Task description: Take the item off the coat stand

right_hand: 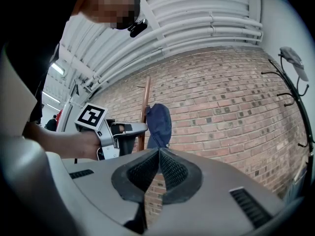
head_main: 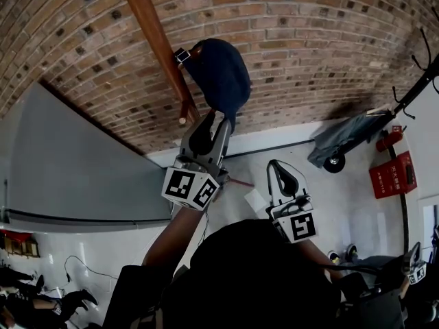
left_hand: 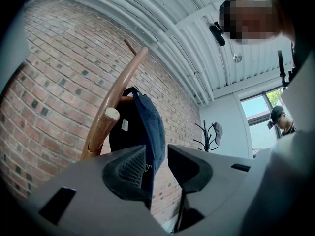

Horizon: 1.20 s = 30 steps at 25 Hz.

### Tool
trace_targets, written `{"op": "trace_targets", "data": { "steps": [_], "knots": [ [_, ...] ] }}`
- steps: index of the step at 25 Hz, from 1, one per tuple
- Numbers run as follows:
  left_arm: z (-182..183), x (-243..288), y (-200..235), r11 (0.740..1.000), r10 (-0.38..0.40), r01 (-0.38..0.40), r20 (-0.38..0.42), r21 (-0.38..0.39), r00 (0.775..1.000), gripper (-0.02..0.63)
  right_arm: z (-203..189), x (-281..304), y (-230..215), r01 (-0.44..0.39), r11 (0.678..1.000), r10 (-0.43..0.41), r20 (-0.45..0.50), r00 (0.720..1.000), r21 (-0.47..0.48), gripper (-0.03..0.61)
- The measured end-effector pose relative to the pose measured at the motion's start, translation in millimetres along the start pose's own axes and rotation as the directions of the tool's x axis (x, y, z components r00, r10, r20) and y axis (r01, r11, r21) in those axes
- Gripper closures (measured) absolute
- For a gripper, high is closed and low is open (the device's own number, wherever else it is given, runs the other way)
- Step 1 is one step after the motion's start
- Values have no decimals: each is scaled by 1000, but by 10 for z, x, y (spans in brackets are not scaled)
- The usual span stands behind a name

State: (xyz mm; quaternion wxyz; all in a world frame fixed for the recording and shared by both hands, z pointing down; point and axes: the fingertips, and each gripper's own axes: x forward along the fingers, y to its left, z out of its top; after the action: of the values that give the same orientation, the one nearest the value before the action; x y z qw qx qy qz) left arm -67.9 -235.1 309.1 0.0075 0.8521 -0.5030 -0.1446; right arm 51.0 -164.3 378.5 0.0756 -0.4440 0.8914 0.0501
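The navy cloth cap (head_main: pixel 219 74) hangs on a peg of the smooth, round wooden coat stand (head_main: pixel 154 33), at 12 o'clock from the left claw (head_main: pixel 216 120). That claw's jaws stand wide apart with the cap's lower edge loose between them. The print on the cap's white inner tag (left_hand: pixel 124 125) is too small to read. At 4 o'clock, the right claw (head_main: pixel 278 170) is closed and empty. A rough brick wall (head_main: pixel 309 46) lies behind.

coat stands: 2, being 1 wooden coat stand (head_main: pixel 154 33) and 1 black metal coat stand (left_hand: pixel 207 140)
caps: 2, being 1 navy cap (head_main: pixel 218 74) and 1 pale grey cap (left_hand: pixel 217 129), 1 to each stand
grippers: 2, being 1 left gripper (head_main: pixel 218 118) and 1 right gripper (head_main: pixel 274 164)
marker cubes (head_main: pixel 191 187): 2, 1 per gripper
brick wall (head_main: pixel 309 46): 1
red box (head_main: pixel 392 175): 1
wheeled cart (head_main: pixel 343 139): 1
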Motion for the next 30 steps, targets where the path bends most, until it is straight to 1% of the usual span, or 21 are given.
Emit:
{"op": "trace_targets", "data": {
  "steps": [6, 12, 17, 21, 24, 30],
  "knots": [
    [39, 59, 64, 1000, 5, -5, 6, -1, 1000, 483, 23, 55, -10, -13, 1000, 13, 5, 1000, -1, 560],
    [40, 210, 51, 999, -38, 38, -9, -19, 999, 485, 57, 114, -75, -9, 1000, 9, 12, 1000, 1, 560],
    [76, 283, 25, 998, -67, 66, -4, -18, 998, 485, 51, 140, -89, -8, 1000, 8, 15, 1000, 6, 560],
    [76, 303, 64, 996, -80, 80, -8, -48, 997, 485, 36, 156, -126, 0, 1000, 0, 8, 1000, 16, 560],
    [99, 336, 29, 994, -100, 100, -7, -50, 995, 493, 14, 168, -166, 4, 1000, -4, 0, 1000, 28, 560],
    [120, 368, -19, 995, -93, 92, -8, -41, 996, 513, 1, 192, -129, -11, 999, 12, -8, 1000, 40, 560]
  ]
}}
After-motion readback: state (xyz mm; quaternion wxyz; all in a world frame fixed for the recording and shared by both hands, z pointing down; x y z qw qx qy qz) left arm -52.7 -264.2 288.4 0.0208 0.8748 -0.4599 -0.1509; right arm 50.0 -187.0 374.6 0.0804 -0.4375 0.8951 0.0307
